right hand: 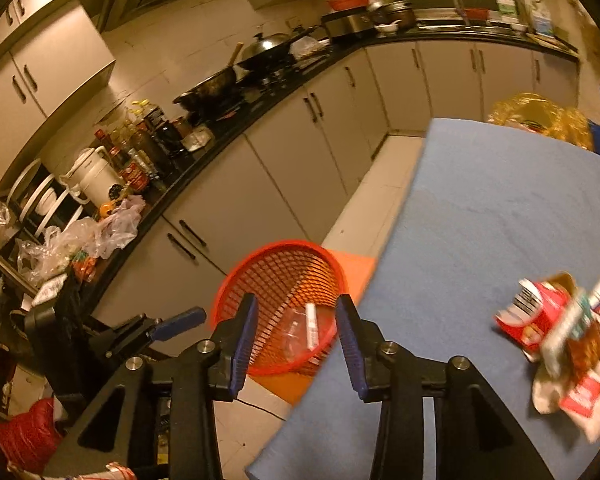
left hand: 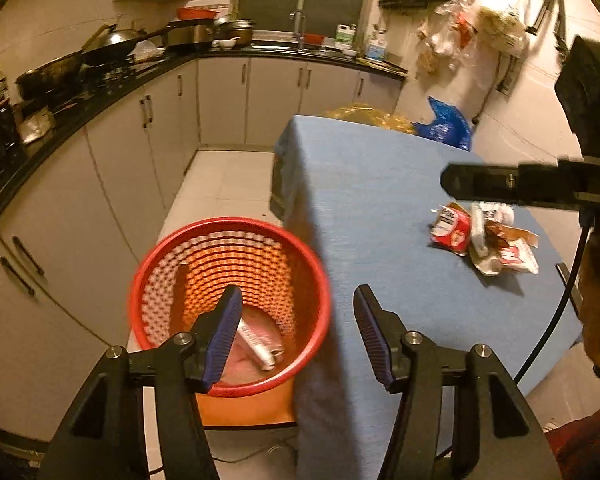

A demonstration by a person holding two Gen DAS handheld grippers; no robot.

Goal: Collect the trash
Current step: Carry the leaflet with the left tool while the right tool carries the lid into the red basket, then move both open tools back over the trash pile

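A red mesh basket point(left hand: 160, 280) stands on an orange stool beside the blue-clothed table point(left hand: 380, 200). A white tube point(left hand: 258, 346) and clear wrap lie inside it; it also shows in the right wrist view point(right hand: 276, 276). A pile of wrappers point(left hand: 484, 240) lies on the table at the right, seen also in the right wrist view point(right hand: 564, 340). My left gripper point(left hand: 296, 296) is open and empty above the basket's near rim. My right gripper point(right hand: 296, 304) is open and empty over the basket and table edge; it shows from the side in the left wrist view point(left hand: 444, 182) above the wrappers.
An L-shaped black counter point(left hand: 100, 92) with pans, bottles and a sink runs along the left and back. A yellow bag point(left hand: 368, 114) and a blue bag point(left hand: 444, 124) sit behind the table's far end. Plastic bags point(right hand: 84, 236) crowd the near counter.
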